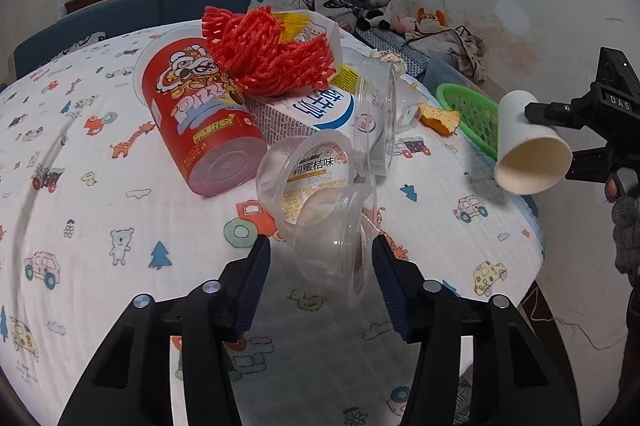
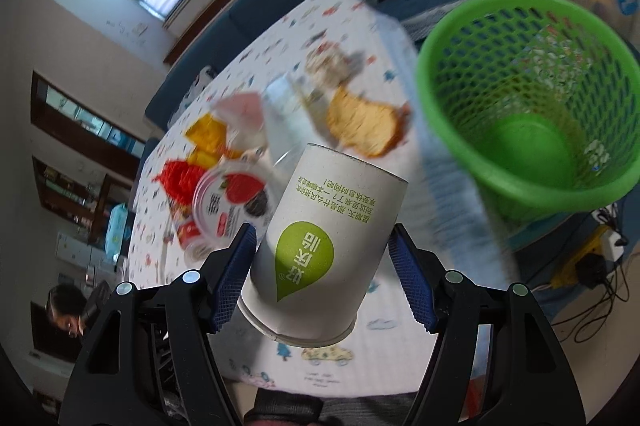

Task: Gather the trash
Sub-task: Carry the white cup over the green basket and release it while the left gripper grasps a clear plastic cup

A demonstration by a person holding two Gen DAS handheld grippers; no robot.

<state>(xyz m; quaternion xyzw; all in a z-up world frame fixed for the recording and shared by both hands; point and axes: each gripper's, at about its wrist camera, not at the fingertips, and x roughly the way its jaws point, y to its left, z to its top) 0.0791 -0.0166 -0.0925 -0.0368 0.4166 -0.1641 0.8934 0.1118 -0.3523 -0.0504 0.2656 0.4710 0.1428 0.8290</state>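
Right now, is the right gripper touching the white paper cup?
Touching. In the left wrist view the right gripper clamps the white paper cup in mid-air beside the green basket.

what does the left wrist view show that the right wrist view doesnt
Only the left wrist view shows the left gripper open around a clear plastic cup, the red snack canister lying on its side, and the paper cup's open mouth.

Only the right wrist view shows the inside of the green basket, the green logo on the paper cup, and a person at the lower left.

Both show the right gripper holding the paper cup, the red mesh netting, the orange peel and the cartoon-print tablecloth.
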